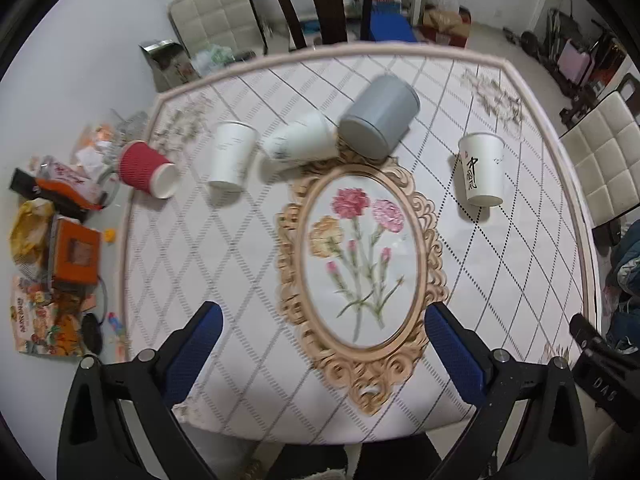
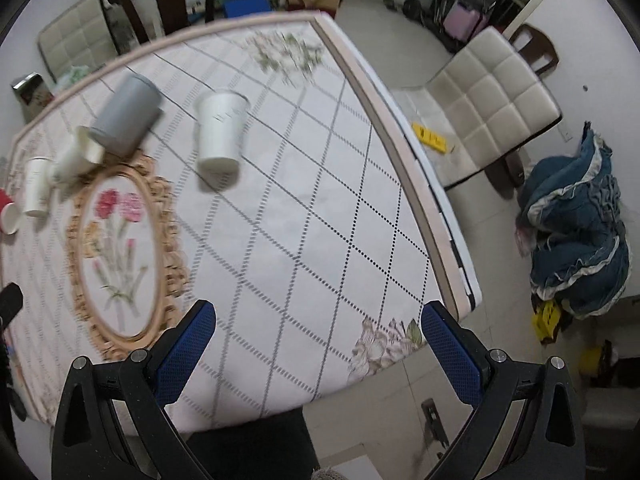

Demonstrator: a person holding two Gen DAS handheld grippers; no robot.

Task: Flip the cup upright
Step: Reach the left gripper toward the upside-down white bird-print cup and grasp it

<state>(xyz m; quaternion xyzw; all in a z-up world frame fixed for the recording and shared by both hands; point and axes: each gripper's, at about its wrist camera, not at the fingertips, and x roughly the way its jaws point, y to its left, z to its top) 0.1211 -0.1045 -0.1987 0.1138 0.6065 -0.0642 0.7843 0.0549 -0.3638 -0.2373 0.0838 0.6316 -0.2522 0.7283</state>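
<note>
Several cups are on the patterned tablecloth (image 1: 240,264). A red ribbed cup (image 1: 147,169) is at the far left. A white paper cup (image 1: 231,157) is beside it. Another white cup (image 1: 299,142) lies on its side against a grey cup (image 1: 379,117). A white cup with black lettering (image 1: 481,169) is apart at the right; it also shows in the right wrist view (image 2: 219,132). Whether these rest on rim or base is unclear. My left gripper (image 1: 322,344) is open and empty above the near table edge. My right gripper (image 2: 318,344) is open and empty over the table's near right corner.
Cream padded chairs (image 1: 212,16) (image 2: 492,100) stand beyond the far and right sides of the table. Boxes and packets (image 1: 60,248) litter the floor at the left. A blue cloth heap (image 2: 576,232) lies on the floor at the right.
</note>
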